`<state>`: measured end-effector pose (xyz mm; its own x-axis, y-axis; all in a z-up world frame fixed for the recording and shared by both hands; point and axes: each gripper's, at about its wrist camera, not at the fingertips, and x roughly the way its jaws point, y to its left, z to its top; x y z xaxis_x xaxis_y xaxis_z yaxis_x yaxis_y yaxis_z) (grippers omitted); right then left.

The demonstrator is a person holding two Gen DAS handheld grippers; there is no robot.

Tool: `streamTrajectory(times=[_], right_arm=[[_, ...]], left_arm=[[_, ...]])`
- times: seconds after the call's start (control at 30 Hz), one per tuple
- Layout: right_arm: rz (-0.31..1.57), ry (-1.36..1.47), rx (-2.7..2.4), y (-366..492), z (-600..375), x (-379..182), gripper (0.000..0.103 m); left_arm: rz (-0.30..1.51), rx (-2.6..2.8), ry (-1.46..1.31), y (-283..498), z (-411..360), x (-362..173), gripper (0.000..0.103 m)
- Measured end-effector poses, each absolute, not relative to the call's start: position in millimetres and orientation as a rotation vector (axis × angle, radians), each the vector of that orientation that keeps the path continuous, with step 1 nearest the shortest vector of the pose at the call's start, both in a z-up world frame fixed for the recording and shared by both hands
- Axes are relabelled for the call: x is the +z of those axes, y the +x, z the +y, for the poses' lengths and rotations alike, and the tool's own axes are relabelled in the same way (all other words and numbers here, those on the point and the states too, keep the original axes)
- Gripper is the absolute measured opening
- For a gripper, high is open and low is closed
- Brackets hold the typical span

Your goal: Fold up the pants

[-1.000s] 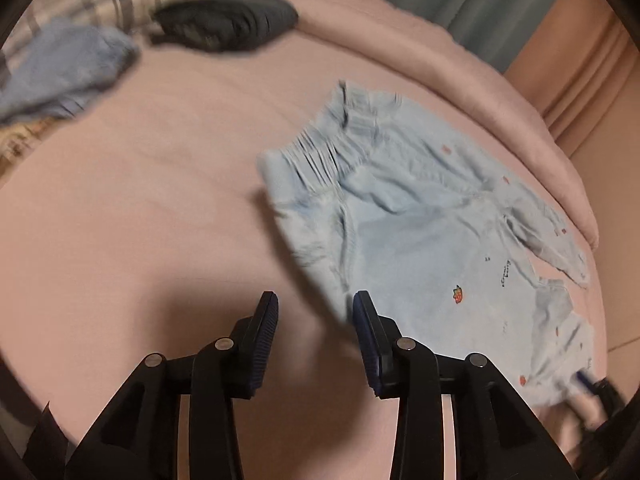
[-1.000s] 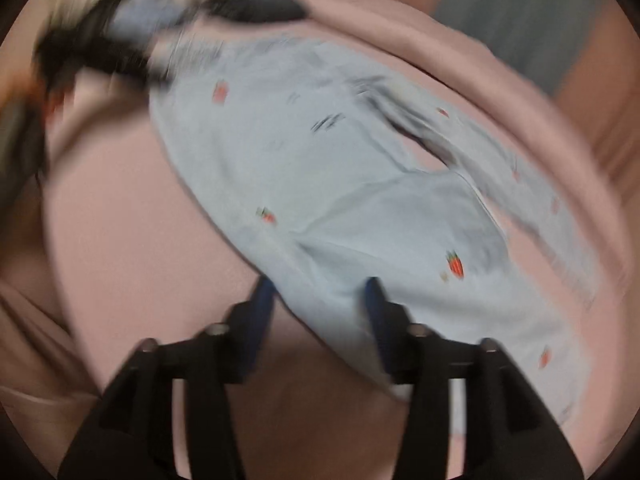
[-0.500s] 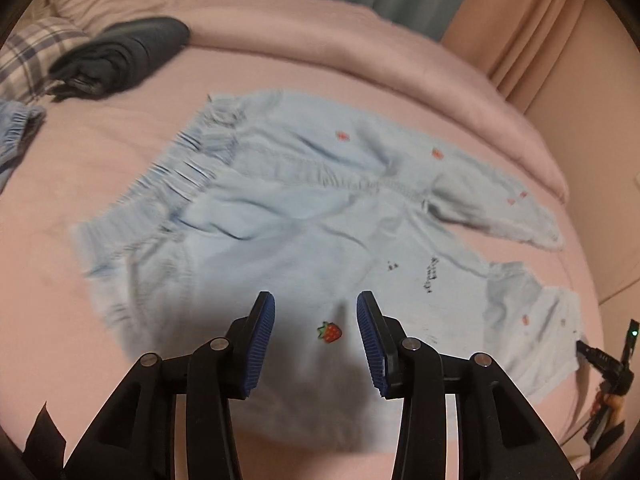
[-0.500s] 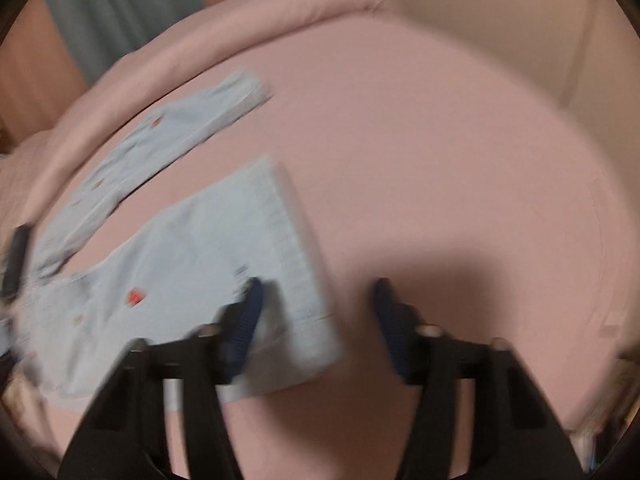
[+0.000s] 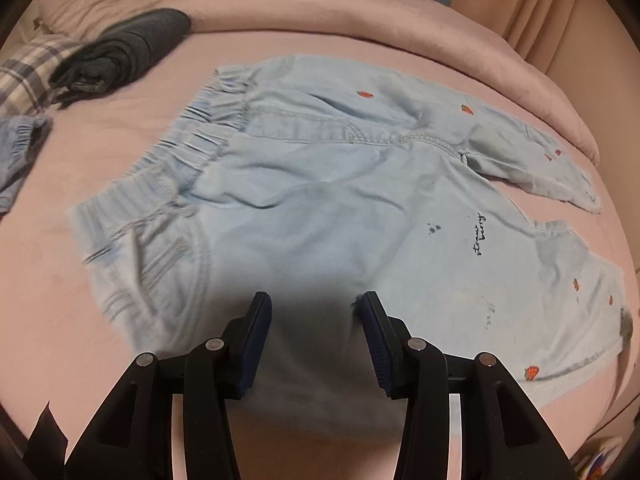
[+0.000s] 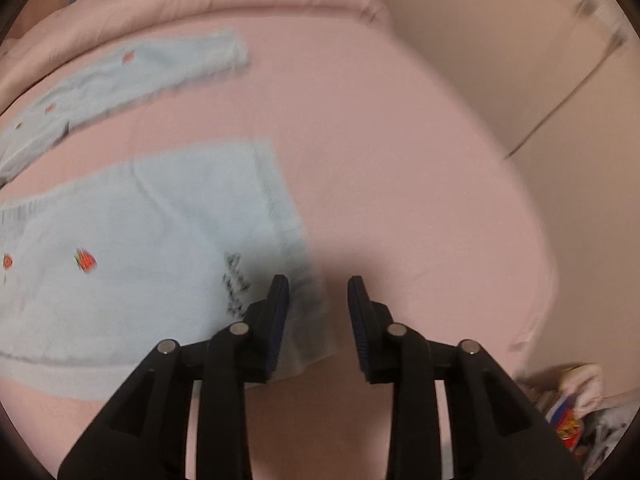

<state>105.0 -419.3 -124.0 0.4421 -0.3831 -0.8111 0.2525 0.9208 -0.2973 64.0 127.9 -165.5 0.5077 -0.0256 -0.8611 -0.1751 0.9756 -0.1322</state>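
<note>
Light blue pants point(image 5: 320, 200) with small strawberry prints lie spread flat on the pink bed point(image 5: 120, 360), waistband to the left, both legs running right. My left gripper point(image 5: 314, 312) is open and empty, low over the near edge of the seat area. In the right wrist view, my right gripper point(image 6: 318, 292) is open and empty over the cuff corner of the near leg point(image 6: 160, 248). The far leg point(image 6: 160, 68) lies behind it.
A folded dark grey garment point(image 5: 124, 54), a plaid cloth point(image 5: 28, 76) and a blue garment point(image 5: 20, 152) lie at the far left. A rolled pink duvet point(image 5: 360, 8) runs along the back. The bed edge point(image 6: 536, 300) drops off at right, with clutter point(image 6: 572, 412) below.
Both grippers have dropped closer to the pants. The left one has moved in over the seat, the right one has shifted onto the near leg's cuff corner. Both have stayed open.
</note>
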Motion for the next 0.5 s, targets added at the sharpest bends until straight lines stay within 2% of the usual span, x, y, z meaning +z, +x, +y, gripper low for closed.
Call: streamTrajectory(times=[0.03, 0.07, 0.1, 0.2, 0.3, 0.33, 0.43, 0.47, 0.5], right_arm=[[0.986, -0.167, -0.403, 102, -410, -113, 0.044], [0.923, -0.155, -0.364, 98, -399, -102, 0.056], [0.895, -0.115, -0.289, 95, -390, -97, 0.059], [1.003, -0.021, 0.017, 100, -350, -124, 0.055], [1.134, -0.170, 0.048, 103, -313, -174, 0.058], [1.085, -0.222, 0.034, 101, -306, -173, 0.058], [1.133, -0.203, 0.035, 108, -310, -162, 0.058], [1.125, -0.188, 0.057, 110, -309, -147, 0.058], [1.092, -0.186, 0.090, 115, -304, -135, 0.062]], left_arm=[[1.027, 0.095, -0.198, 60, 129, -166, 0.052], [1.022, 0.101, -0.186, 55, 130, -167, 0.055], [1.019, 0.094, -0.190, 50, 132, -172, 0.057], [0.982, 0.062, -0.150, 40, 133, -177, 0.057], [1.007, 0.032, -0.113, 39, 133, -174, 0.057], [1.023, 0.020, -0.113, 40, 133, -171, 0.057], [1.035, -0.018, -0.164, 46, 143, -158, 0.059], [1.025, -0.019, -0.195, 51, 149, -152, 0.062], [1.013, -0.022, -0.222, 55, 153, -149, 0.069]])
